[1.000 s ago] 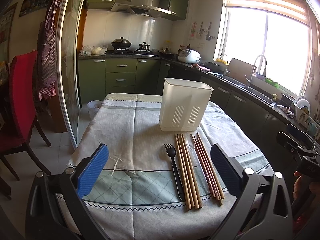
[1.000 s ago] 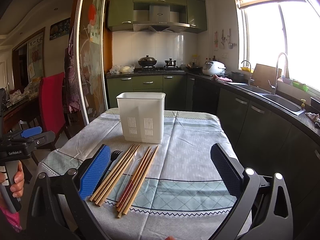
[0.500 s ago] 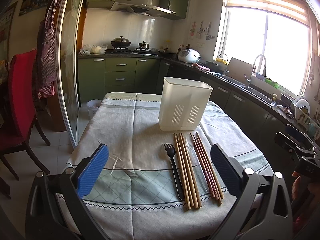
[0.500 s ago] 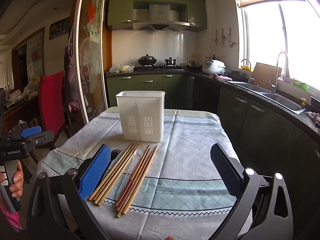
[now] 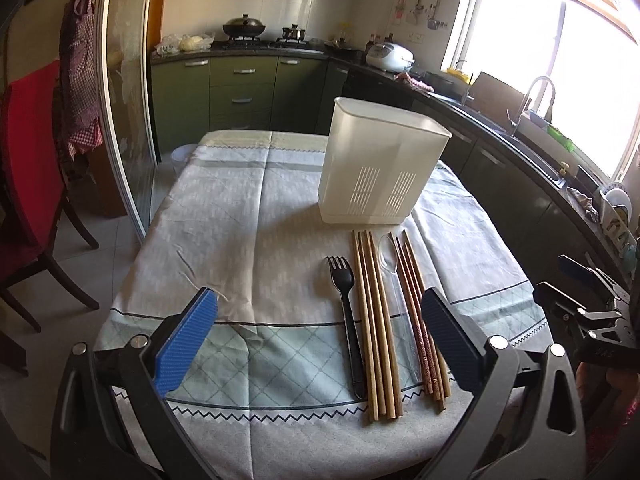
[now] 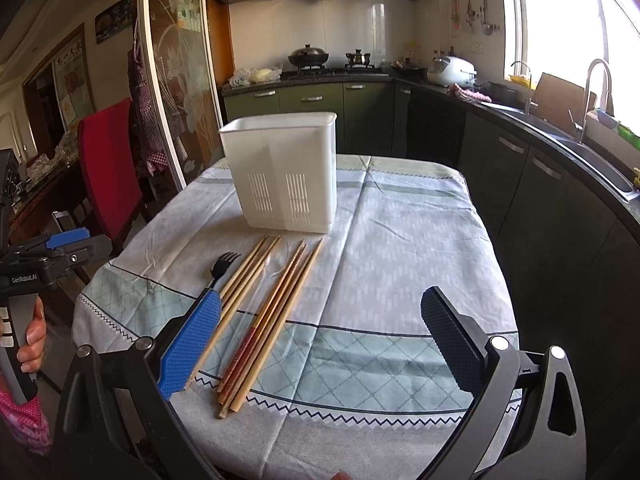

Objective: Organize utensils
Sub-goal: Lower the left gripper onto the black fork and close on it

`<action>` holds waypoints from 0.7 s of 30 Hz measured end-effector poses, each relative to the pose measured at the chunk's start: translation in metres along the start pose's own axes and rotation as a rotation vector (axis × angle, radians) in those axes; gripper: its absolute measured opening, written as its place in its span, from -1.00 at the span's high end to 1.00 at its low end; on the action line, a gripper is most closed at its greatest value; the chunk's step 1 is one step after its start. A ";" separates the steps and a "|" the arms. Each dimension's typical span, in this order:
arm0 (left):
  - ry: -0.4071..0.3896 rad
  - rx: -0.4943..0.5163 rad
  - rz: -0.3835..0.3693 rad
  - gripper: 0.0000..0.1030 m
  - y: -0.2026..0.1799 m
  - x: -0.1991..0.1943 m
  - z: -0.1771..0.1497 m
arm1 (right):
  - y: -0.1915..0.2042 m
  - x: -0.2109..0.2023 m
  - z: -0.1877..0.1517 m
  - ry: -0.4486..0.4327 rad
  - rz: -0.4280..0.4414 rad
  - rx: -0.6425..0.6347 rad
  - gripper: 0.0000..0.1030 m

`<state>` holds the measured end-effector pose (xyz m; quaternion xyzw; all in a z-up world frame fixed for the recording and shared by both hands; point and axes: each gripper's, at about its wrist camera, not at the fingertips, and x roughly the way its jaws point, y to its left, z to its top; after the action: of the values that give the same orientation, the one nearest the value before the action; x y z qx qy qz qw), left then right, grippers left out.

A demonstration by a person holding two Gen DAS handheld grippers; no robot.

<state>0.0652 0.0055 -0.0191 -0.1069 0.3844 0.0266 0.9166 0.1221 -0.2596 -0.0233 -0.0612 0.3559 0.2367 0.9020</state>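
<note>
A white slotted utensil holder [image 5: 380, 164] stands upright mid-table; it also shows in the right wrist view [image 6: 286, 170]. In front of it lie a black fork [image 5: 346, 312], light wooden chopsticks [image 5: 374, 320], a clear plastic spoon [image 5: 394, 280] and darker red-ended chopsticks [image 5: 420, 320]. In the right wrist view the fork [image 6: 222, 264], light chopsticks [image 6: 240, 284] and darker chopsticks [image 6: 272, 320] lie left of centre. My left gripper [image 5: 316, 336] is open and empty above the near table edge. My right gripper [image 6: 320, 336] is open and empty, its left finger over the fork handle.
The table [image 5: 224, 220] carries a pale patterned cloth. A red chair [image 5: 28, 168] stands at the left beside a glass sliding door [image 5: 124, 100]. Dark green counters with a sink [image 6: 592, 152] run along the right. The right gripper shows at the left view's edge [image 5: 588, 312].
Both grippers have tilted down and moved slightly forward toward the table. The utensils and holder have not moved.
</note>
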 end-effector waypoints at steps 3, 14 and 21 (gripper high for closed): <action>0.117 -0.021 -0.039 -0.89 -0.002 0.026 0.012 | -0.012 0.022 0.007 0.083 0.029 0.015 -0.91; 0.363 0.033 -0.022 -0.61 -0.023 0.096 0.025 | -0.043 0.050 0.025 0.168 0.083 0.124 -0.91; 0.487 0.017 -0.016 -0.14 -0.028 0.128 0.018 | -0.038 0.059 0.022 0.199 0.106 0.107 -0.92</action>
<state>0.1711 -0.0221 -0.0929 -0.1056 0.5934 -0.0106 0.7979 0.1911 -0.2644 -0.0489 -0.0173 0.4584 0.2573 0.8505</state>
